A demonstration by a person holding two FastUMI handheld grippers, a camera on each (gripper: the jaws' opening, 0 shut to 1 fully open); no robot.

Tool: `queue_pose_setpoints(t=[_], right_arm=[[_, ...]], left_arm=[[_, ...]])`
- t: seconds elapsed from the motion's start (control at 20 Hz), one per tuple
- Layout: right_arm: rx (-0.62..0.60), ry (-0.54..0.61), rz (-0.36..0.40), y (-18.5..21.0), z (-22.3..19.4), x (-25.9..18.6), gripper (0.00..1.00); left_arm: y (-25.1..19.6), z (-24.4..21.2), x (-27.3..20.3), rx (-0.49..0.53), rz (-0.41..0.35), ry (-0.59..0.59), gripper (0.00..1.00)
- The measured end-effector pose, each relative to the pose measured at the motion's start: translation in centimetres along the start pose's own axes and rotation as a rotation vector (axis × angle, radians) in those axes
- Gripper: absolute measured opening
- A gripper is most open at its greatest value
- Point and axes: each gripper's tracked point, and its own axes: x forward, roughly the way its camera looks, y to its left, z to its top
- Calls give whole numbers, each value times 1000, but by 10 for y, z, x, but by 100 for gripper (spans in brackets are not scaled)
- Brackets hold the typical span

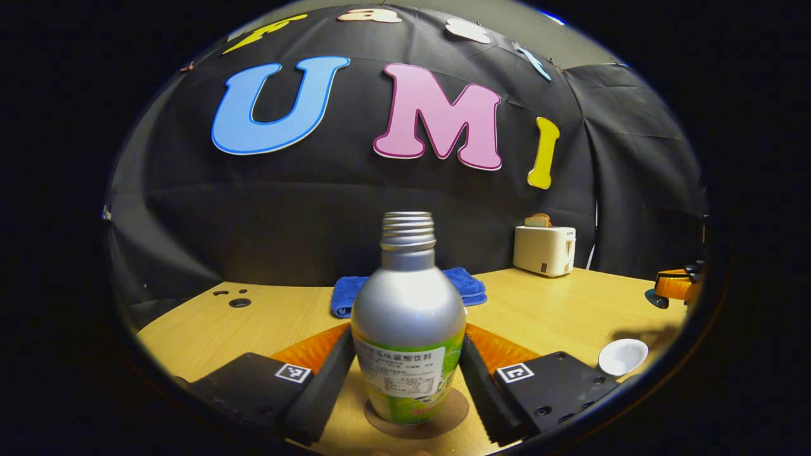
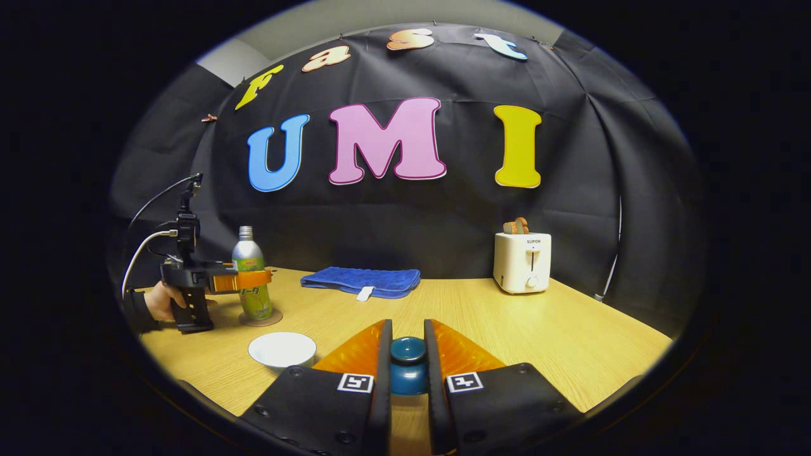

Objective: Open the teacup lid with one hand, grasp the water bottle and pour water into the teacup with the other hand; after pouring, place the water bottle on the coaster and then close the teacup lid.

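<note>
- We see the silver metal water bottle with a green label (image 1: 408, 297) standing upright and uncapped on the round brown coaster (image 1: 453, 411), on the pale wooden table (image 2: 570, 329).
- The left gripper (image 1: 408, 335) has a finger on each side of the bottle's body. The tips appear to press on it, so we take it as gripped.
- In the right gripper view, a person's hand (image 2: 161, 303) holds that gripper level with the label.
- The right gripper (image 2: 408, 326) has its fingers drawn in on the dark teal teacup lid with a round knob (image 2: 407, 361), pinching it from both sides above the table.
- The shallow white teacup (image 2: 282, 349) sits open on the table, near the coaster and in front of it. We cannot tell whether it holds water.
- With the bottle already on the coaster, we judge the step in hand to be letting go of it, with closing the cup to follow.
- To do this well, we would first check that the bottle's base rests flat inside the coaster's edge. Then we would spread the fingers evenly so neither one drags the bottle sideways.
- We would draw the gripper straight back along its own line, since a tall, open bottle tips easily.
- For the lid, we would carry it level to a spot over the cup's centre. We would lower it until the rim seats all round before loosening the pinch.
</note>
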Motion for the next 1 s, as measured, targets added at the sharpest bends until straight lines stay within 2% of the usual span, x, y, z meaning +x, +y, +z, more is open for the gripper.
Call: queue_pose_setpoints(t=[0.05, 0.4, 0.7, 0.8, 1.0], right_arm=[[0, 0, 0, 0, 0, 0, 27], [0, 0, 0, 0, 0, 0, 27], [0, 0, 0, 0, 0, 0, 27], [0, 2, -5, -1, 0, -1, 27], [0, 1, 18, 15, 0, -5, 27]], left_arm=[[1, 2, -5, -7, 5, 3, 98], [-4, 10, -75, 2, -11, 5, 98], [13, -7, -135, -19, 96, -32, 98], [15, -13, -145, -35, 116, -34, 98], [24, -10, -152, 13, 152, -58, 98]])
